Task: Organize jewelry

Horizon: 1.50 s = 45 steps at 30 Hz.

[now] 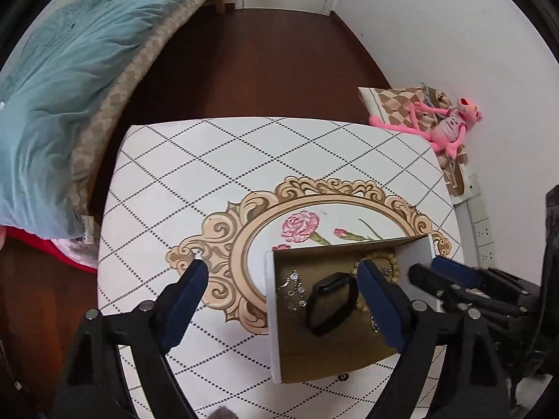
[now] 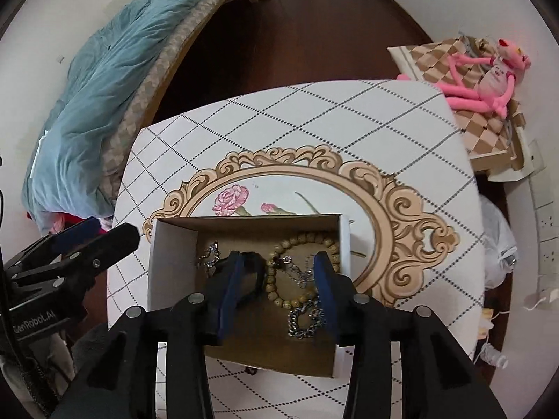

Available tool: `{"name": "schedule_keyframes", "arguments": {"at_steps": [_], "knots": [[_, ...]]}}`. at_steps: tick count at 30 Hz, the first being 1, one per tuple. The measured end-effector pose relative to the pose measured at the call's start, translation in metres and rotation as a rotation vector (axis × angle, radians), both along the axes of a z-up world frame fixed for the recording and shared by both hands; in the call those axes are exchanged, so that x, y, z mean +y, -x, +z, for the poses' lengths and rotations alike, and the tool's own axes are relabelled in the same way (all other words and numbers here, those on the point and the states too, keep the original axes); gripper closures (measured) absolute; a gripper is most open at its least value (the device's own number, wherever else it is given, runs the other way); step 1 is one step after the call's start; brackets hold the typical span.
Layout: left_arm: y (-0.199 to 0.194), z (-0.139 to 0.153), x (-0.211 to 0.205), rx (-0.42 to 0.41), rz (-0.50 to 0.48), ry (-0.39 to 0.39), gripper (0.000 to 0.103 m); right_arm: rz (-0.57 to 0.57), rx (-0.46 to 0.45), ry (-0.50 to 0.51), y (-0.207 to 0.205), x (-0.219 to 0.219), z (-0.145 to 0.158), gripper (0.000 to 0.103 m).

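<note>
Left wrist: left tongs [image 1: 279, 300] wide apart | right tongs [image 2: 279, 286] half-spread, empty

Left gripper [image 1: 283, 300] (jaws wide) straddles box [image 1: 274, 317] wall.

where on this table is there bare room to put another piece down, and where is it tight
Free: the checked tabletop beyond the painted oval frame, toward the far edge, and the strip left of the cardboard box. Crowded: inside the box, where the black watch, bead bracelet and silver chains lie, with both grippers over it.
</note>
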<state>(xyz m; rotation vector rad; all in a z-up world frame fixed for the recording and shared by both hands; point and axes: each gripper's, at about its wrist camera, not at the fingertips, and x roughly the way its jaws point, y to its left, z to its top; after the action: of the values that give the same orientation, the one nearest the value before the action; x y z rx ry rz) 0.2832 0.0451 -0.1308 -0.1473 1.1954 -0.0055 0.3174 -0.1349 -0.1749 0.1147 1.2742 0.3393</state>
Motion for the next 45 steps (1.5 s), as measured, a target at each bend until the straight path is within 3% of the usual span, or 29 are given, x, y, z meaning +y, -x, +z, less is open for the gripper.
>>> {"name": "schedule_keyframes", "arguments": {"at_steps": [2,3,4,7,11,13,22,38,45], "knots": [[0.004,0.001,0.001,-0.002,0.01,-0.032,0.014,-0.013,-0.015,0.017,0.003,-0.004,0.005,0.059],[0.006,0.001,0.002,-0.004,0.017,-0.045,0.009,-0.018,-0.023,0.03,0.004,-0.006,0.007,0.056],[0.009,0.001,0.003,-0.01,0.022,-0.053,0.004,-0.024,-0.034,0.045,0.007,-0.008,0.009,0.049],[0.021,0.002,0.003,-0.029,0.046,-0.095,0.003,-0.035,-0.066,0.11,0.017,-0.012,0.014,0.027],[0.039,-0.002,0.0,-0.04,0.067,-0.141,0.003,-0.048,-0.08,0.191,0.038,-0.016,0.01,0.022],[0.048,-0.003,-0.002,-0.038,0.077,-0.156,0.002,-0.057,-0.072,0.207,0.049,-0.019,0.006,0.003],[0.086,0.019,-0.013,-0.081,0.086,-0.173,0.002,-0.099,-0.162,0.28,0.089,-0.025,0.032,0.002],[0.18,0.138,-0.031,-0.291,0.1,-0.171,0.002,-0.138,-0.401,0.23,0.194,-0.041,0.165,0.002],[0.216,0.176,-0.034,-0.354,0.104,-0.168,0.002,-0.145,-0.5,0.21,0.243,-0.047,0.218,0.002]]}}
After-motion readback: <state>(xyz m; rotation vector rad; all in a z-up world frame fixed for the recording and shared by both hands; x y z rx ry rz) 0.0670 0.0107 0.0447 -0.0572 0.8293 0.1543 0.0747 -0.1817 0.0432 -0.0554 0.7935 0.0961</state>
